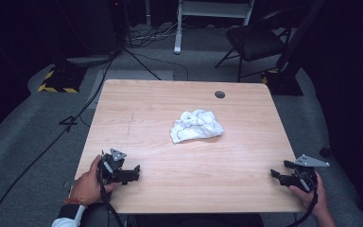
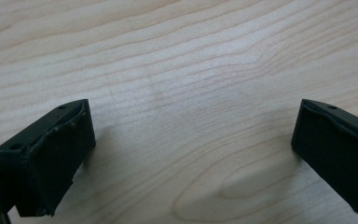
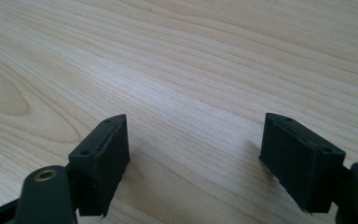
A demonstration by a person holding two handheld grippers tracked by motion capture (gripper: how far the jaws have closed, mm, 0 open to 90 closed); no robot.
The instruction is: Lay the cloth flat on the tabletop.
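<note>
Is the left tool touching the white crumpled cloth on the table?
Apart. The high view shows bare table between the left tool and the white crumpled cloth.

The table [image 1: 246,165] is pale wood with fine brown grain lines and a small dark round hole [image 1: 220,94] near its far edge. The crumpled cloth [image 1: 196,126] is white with thin dark lines. Both the left gripper [image 1: 133,171] and the right gripper [image 1: 278,176] are black, each topped by a grey plate
</note>
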